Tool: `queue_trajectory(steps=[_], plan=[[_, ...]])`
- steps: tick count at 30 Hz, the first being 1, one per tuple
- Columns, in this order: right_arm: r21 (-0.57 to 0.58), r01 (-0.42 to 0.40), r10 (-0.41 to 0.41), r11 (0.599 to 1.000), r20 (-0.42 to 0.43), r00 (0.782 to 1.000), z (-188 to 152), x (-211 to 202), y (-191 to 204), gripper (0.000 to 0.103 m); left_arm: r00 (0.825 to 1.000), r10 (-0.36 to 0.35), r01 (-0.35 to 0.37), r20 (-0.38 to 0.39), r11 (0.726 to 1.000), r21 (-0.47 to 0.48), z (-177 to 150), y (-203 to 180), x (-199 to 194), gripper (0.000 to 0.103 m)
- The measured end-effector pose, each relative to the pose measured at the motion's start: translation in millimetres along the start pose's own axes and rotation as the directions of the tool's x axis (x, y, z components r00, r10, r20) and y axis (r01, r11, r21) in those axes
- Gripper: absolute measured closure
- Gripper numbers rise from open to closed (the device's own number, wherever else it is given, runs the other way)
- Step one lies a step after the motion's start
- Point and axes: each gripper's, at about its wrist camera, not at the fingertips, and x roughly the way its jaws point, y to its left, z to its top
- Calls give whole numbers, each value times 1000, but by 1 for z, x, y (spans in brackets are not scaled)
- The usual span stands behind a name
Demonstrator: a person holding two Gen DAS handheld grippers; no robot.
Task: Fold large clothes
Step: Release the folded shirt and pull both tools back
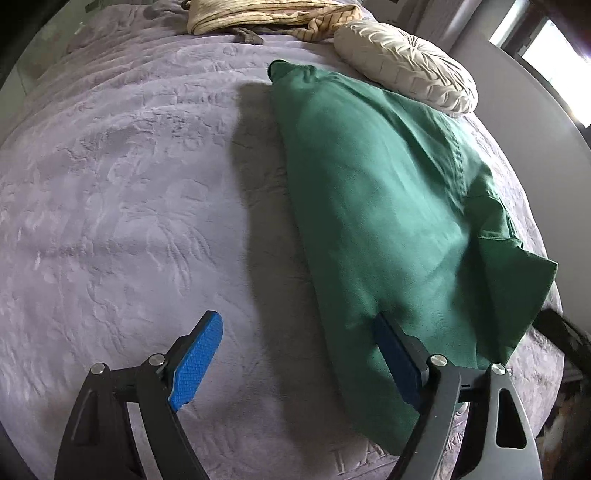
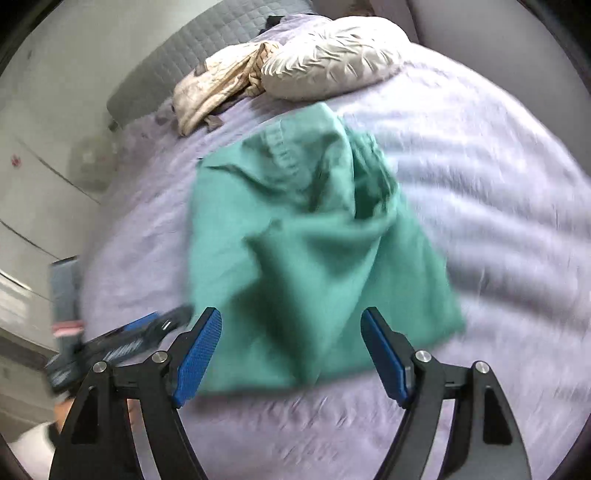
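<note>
Your left gripper has its jaws spread wide with nothing between them; the left blue pad hangs over bare bedspread, while the right pad sits right at the near edge of the green garment, touching it or just above it, I cannot tell which. Your right gripper is likewise spread apart and empty, hovering over the near hem of the garment, which runs between its two pads in that view. That view is motion-blurred, so fine detail is lost.

From the left gripper, the garment stretches from about 5 o'clock up toward 1 o'clock as a long, narrow, doubled-over strip on the lilac bedspread. From the right gripper, it fills the centre and reaches up to 12 o'clock, with loose creases and a raised ridge near its far end.

In my judgement you are partway through: the lengthwise fold looks made, since layered edges show along the strip's right side, but the piece is long and rumpled, so the crosswise folds and smoothing remain.

Farther out, a round pleated cushion lies just beyond the garment's far end at 1 o'clock, and a crumpled cream striped cloth sits at 12 o'clock.
</note>
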Motion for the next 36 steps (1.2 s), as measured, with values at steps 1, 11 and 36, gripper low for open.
queue_trajectory(steps=[1, 11, 36], plan=[[-27, 23, -23, 999, -2, 1000, 6, 9, 7, 25, 1000, 1, -1, 3, 1000, 3, -1, -1, 1, 18], [510, -69, 38, 858, 70, 997, -12, 8, -109, 98, 1000, 1, 0, -1, 997, 81, -5, -8, 8, 17], [189, -123, 118, 974, 37, 992, 80, 4, -65, 60, 995, 64, -63, 82, 998, -12, 68, -2, 12, 12]])
